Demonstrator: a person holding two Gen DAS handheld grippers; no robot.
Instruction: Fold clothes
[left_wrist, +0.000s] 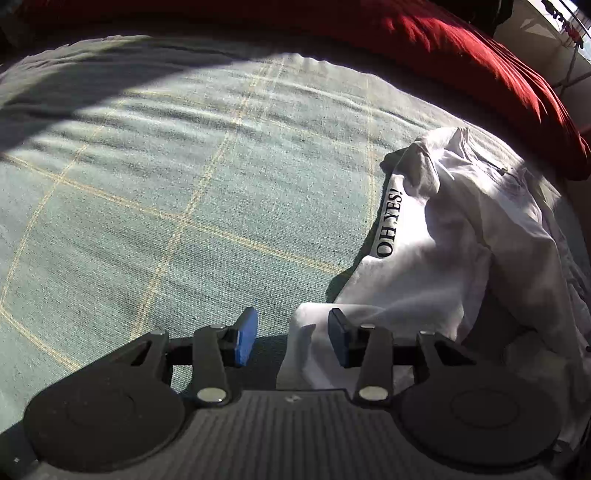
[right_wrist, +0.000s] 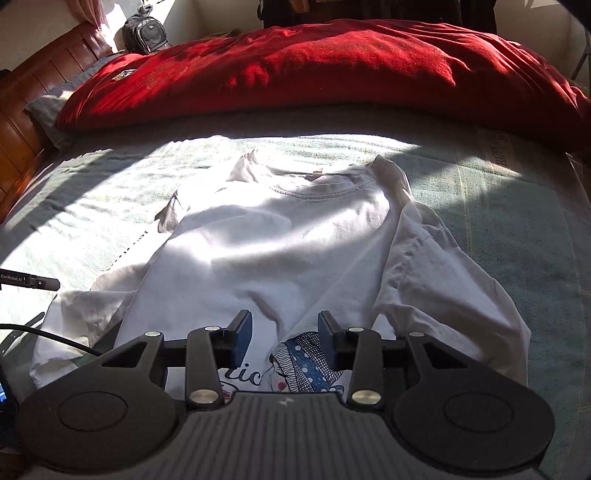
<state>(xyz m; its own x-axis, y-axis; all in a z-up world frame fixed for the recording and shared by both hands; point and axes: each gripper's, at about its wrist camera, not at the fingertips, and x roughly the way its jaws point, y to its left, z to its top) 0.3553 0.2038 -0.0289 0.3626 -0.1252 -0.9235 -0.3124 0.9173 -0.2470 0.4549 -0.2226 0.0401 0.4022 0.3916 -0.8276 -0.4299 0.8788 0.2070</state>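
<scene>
A white T-shirt (right_wrist: 288, 243) lies spread on the bed, neck hole away from me, with a printed figure in a blue dotted headscarf (right_wrist: 314, 362) near its lower part. In the left wrist view the same white T-shirt (left_wrist: 443, 236) is bunched at the right, showing black "OH YES!" lettering (left_wrist: 389, 221). My left gripper (left_wrist: 292, 338) is open, hovering over a corner of the shirt's cloth, with nothing between its blue pads. My right gripper (right_wrist: 285, 341) is open too, just above the shirt's printed front.
A pale green bedspread (left_wrist: 177, 206) with thin yellow lines covers the bed. A thick red blanket (right_wrist: 314, 70) lies heaped along the far side. A wooden headboard (right_wrist: 26, 110) stands at left, a dark backpack (right_wrist: 146, 31) behind it. A black cable (right_wrist: 48, 334) runs at lower left.
</scene>
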